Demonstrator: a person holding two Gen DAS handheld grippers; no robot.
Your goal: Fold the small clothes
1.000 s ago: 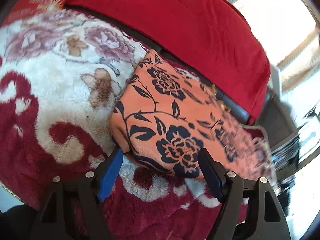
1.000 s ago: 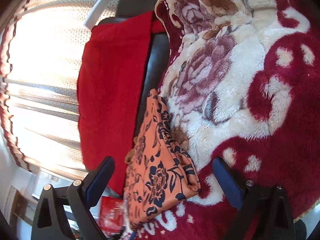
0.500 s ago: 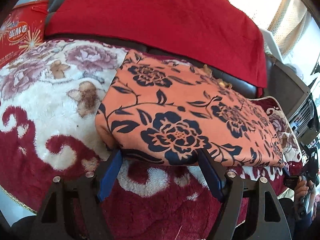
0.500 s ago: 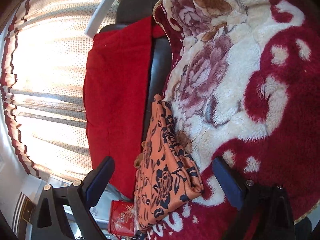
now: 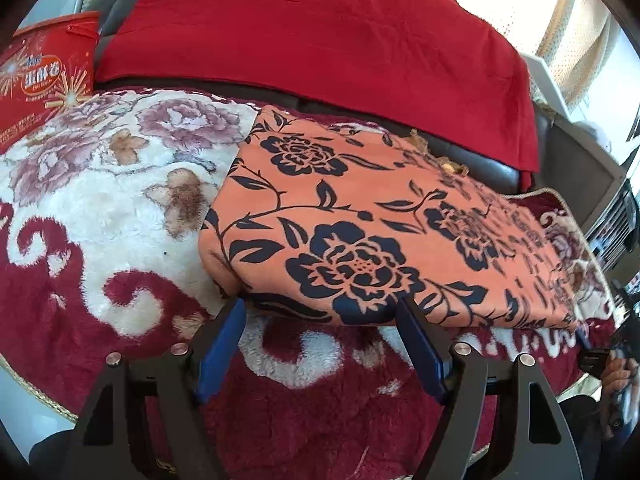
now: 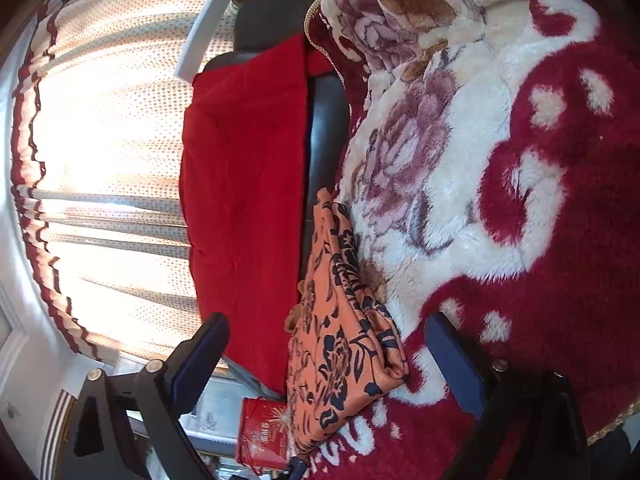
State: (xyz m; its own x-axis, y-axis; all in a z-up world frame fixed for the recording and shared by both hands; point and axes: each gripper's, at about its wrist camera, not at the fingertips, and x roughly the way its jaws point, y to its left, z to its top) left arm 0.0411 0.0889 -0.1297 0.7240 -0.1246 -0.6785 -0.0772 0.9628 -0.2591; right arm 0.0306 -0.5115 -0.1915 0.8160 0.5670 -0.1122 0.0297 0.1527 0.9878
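Note:
An orange cloth (image 5: 372, 232) with a dark blue flower print lies folded flat on a plush red and cream flowered blanket (image 5: 92, 208). My left gripper (image 5: 320, 316) is open, its blue-padded fingers just short of the cloth's near edge, one at each side of a stretch of it, holding nothing. In the right wrist view the same cloth (image 6: 344, 340) shows edge-on as a layered fold. My right gripper (image 6: 324, 340) is open and empty, its fingers wide apart on either side of the cloth's end.
A red cushion (image 5: 320, 36) leans along the dark sofa back (image 5: 480, 160) behind the cloth. A red printed box (image 5: 44, 76) stands at the far left of the blanket. Bright curtains (image 6: 104, 160) fill the window behind.
The left wrist view has swung and pulled back, so the whole folded cloth now shows lying flat. The right gripper has barely moved. Both grippers stayed open.

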